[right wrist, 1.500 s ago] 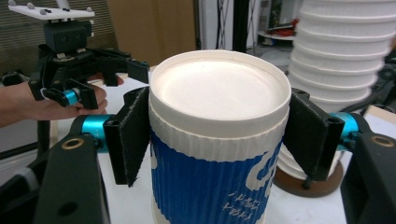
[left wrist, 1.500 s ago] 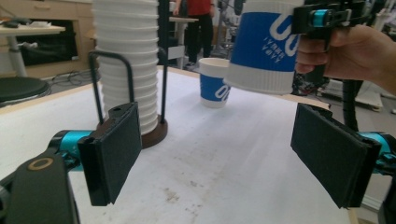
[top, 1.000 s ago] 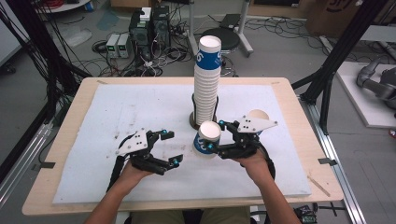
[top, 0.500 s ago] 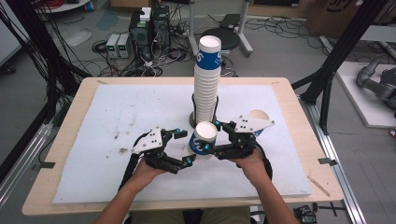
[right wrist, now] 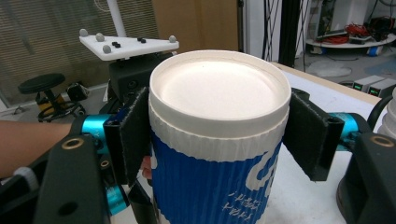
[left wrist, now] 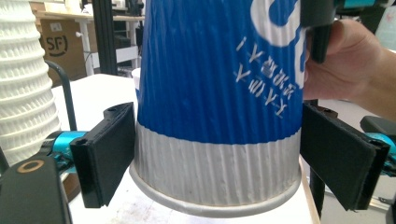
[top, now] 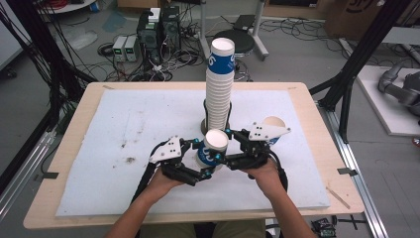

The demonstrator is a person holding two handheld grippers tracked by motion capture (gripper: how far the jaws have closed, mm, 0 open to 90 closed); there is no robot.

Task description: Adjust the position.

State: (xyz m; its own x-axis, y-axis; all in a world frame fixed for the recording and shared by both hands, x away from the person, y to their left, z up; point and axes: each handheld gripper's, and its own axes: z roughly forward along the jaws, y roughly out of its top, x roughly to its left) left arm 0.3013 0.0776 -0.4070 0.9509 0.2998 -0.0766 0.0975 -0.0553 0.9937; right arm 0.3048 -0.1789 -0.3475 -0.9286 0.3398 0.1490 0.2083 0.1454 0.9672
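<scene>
While the tall stack of cups (top: 219,84) stands upright in its holder at the centre of the high view, we have one blue-and-white cup (top: 212,148) lifted just below it, upside down, its closed base facing up and its rolled rim toward the table (top: 119,124). We judge the work to be roughly midway: this cup is off the stack and in the grippers, but it is not yet set anywhere, and another cup (top: 273,127) sits behind the right gripper at centre right.

Our right gripper (right wrist: 219,135) clasps the cup near its white top end, both pads pressed against the wall. Our left gripper (left wrist: 219,161) brackets the cup low on its white band, at the bottom of its own view; the left pad (left wrist: 105,154) touches the wall, while the right pad (left wrist: 338,158) looks just at it, so we cannot tell whether it is clamped.
</scene>
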